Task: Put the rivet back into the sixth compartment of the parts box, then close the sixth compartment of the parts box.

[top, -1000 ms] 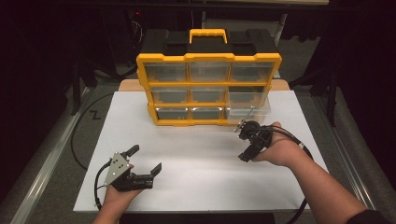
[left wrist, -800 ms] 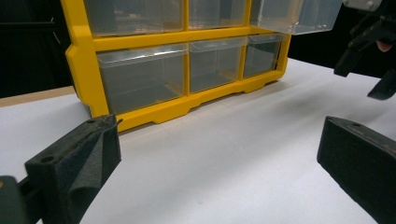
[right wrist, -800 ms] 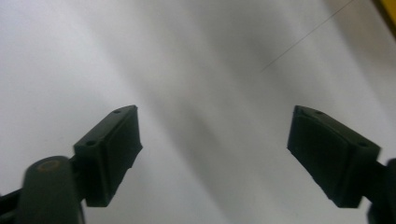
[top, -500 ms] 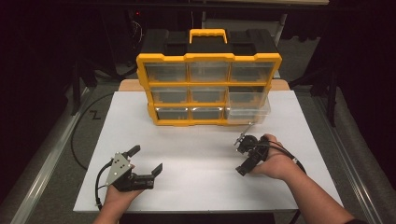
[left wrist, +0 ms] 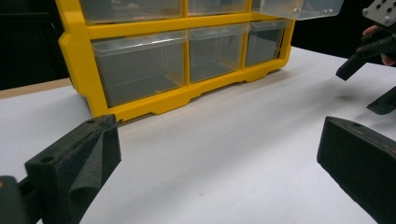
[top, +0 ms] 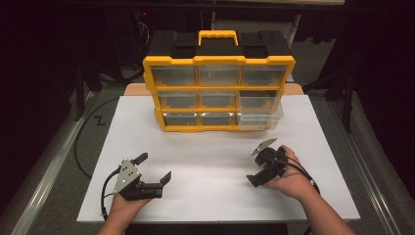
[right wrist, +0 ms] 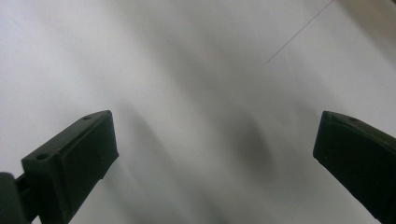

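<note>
A yellow organizer (top: 219, 92) with clear drawers and a black top stands at the back of the white table (top: 210, 196). Its middle-row right drawer (top: 260, 111) is pulled partway out, also seen as the drawer (left wrist: 299, 7). My right gripper (top: 258, 166) rests low over the table in front of that drawer, apart from it; its jaws have just been opening and stand open with nothing between them, as the right gripper (right wrist: 215, 154) view confirms. My left gripper (top: 154, 167) sits open and empty at the near left, facing the organizer (left wrist: 140, 102).
The right gripper (left wrist: 373, 70) appears far off in the left gripper view. Cables trail from both grippers toward the near edge. A metal rail (top: 49, 171) runs along the table's left side. Dark surroundings ring the table.
My right hand has drawn back from the pulled-out drawer toward the near edge and sunk to the table. The drawer stays out. The left gripper has not moved.
</note>
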The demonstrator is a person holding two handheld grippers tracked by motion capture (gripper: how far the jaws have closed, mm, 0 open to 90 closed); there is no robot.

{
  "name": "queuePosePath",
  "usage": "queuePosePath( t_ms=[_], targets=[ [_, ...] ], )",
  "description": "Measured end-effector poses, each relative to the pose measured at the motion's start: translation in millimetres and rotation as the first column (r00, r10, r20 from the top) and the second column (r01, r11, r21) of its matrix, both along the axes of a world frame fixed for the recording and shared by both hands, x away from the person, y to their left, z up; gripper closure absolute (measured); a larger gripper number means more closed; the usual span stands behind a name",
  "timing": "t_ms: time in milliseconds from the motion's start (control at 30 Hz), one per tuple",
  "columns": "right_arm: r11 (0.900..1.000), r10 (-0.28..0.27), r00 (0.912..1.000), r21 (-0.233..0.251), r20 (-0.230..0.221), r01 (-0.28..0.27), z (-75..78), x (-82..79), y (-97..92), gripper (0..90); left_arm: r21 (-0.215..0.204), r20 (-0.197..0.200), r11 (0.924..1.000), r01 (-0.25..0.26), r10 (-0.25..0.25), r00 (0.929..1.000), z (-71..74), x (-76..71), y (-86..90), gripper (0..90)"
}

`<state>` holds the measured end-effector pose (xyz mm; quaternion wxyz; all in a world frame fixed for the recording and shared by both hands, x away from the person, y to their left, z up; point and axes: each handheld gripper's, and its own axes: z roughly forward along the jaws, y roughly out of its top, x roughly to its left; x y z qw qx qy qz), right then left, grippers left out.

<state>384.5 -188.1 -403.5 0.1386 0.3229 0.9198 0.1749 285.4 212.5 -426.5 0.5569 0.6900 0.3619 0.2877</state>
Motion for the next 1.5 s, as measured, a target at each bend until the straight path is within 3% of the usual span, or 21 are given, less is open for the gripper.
queuePosePath(
  t_ms=[167,333,467,567,900,1267,1367,1500],
  targets=[
    [0.9968,-0.021,0.9979,0.078,0.062,0.017,-6.8,-7.8,-7.5,0.8,0.014,-0.014,0.9999,-0.002,0.003,0.9999,-1.3,1.1,-2.0,0.4],
    [0.9898,-0.044,0.9946,0.139,0.094,0.031,-11.8,-13.2,-11.8,0.8,0.019,-0.021,0.9998,0.001,-0.001,0.9998,-1.7,2.0,-2.5,0.4],
    [0.9767,-0.061,0.9916,0.212,0.115,0.035,-17.0,-17.6,-15.3,0.8,0.028,-0.028,0.9996,-0.003,0.004,0.9996,-2.1,2.7,-2.4,0.4],
    [0.9781,-0.059,0.9894,0.206,0.133,0.030,-20.6,-19.9,-16.7,0.8,0.032,-0.033,0.9995,-0.010,0.011,0.9994,-2.7,3.8,-3.0,0.4],
    [0.9616,-0.082,0.9871,0.271,0.138,0.042,-29.2,-17.8,-15.3,0.9,0.039,-0.055,0.9992,-0.010,0.012,0.9984,-5.2,4.6,-4.8,0.4],
    [0.9306,-0.127,0.9742,0.362,0.186,0.052,-23.2,-17.1,-13.1,3.2,0.044,-0.046,0.9990,0.010,-0.008,0.9989,-4.3,4.2,-6.5,0.4],
    [0.9177,-0.145,0.9701,0.393,0.195,0.058,-20.0,-17.2,-14.5,7.3,0.038,-0.041,0.9993,0.008,-0.006,0.9991,-3.5,3.7,-5.6,0.4],
    [0.9117,-0.158,0.9641,0.407,0.213,0.060,-18.1,-18.5,-14.2,17.0,0.033,-0.042,0.9994,0.011,-0.009,0.9991,-3.5,4.3,-5.5,0.4]
  ],
)
